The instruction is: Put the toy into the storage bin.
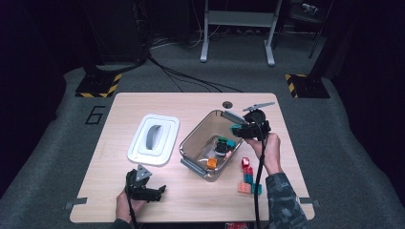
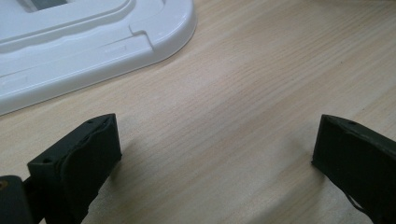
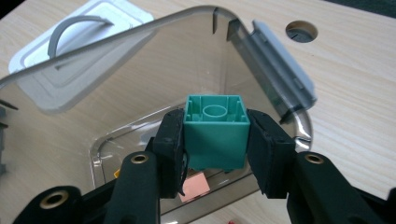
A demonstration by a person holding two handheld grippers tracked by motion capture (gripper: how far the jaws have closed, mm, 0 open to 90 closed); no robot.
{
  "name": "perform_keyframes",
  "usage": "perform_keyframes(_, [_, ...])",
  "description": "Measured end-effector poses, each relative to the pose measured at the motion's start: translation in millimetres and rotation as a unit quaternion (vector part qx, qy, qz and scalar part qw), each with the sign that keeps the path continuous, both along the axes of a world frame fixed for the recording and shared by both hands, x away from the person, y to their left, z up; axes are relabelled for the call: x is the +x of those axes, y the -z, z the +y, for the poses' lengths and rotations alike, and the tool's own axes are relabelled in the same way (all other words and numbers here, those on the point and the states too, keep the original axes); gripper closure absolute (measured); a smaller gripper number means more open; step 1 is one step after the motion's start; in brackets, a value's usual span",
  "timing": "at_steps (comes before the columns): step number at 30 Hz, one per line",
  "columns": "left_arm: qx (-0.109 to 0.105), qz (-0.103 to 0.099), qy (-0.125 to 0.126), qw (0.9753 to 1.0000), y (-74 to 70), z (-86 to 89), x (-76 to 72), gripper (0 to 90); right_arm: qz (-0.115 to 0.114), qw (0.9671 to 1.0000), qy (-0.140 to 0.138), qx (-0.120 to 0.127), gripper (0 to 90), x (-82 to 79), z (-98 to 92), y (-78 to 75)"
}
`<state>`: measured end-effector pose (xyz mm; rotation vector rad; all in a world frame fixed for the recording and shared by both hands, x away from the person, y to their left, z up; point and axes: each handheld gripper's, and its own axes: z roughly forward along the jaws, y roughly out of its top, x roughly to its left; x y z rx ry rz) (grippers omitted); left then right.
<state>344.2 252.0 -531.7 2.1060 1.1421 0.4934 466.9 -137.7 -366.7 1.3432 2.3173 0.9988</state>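
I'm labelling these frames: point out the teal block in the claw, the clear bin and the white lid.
teal block (image 3: 215, 131), right gripper view, front face.
clear bin (image 1: 193, 136), high view, left wall.
white lid (image 1: 154, 138), high view, grey handle recess.

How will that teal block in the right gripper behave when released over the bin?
The teal block looks like rigid, hollow plastic, so probably light. Held by the right gripper above the clear bin, it may bounce or tumble, but its square sides make rolling unlikely.
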Motion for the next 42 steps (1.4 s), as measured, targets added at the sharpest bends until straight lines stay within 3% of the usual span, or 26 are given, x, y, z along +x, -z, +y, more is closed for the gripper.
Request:
perform_keyframes(10, [0.0, 0.0, 0.0, 1.0, 0.0, 0.0, 0.0, 0.8, 0.029, 0.9993, -0.009, -0.021, 58.5, 1.6, 5.3, 18.1])
perform_keyframes(20, [0.0, -0.001, 0.0, 1.0, 0.0, -0.1, -0.1, 0.9, 0.028, 0.999, -0.014, -0.033, 57.3, -2.1, 8.3, 17.6])
perform_keyframes(27, [0.0, -0.001, 0.0, 1.0, 0.0, -0.1, -0.2, 1.0, 0.023, 0.999, -0.011, -0.036, 45.2, -6.9, 7.8, 12.4])
perform_keyframes(35, [0.0, -0.001, 0.0, 1.0, 0.0, -0.2, -0.2, 1.0, 0.003, 0.9999, -0.002, -0.012, 25.4, -20.3, -3.3, 6.1])
perform_keyframes(42, [0.0, -0.001, 0.0, 1.0, 0.0, -0.2, -0.2, 1.0, 0.003, 0.9999, 0.011, 0.004, 15.3, -37.4, -20.8, 8.8])
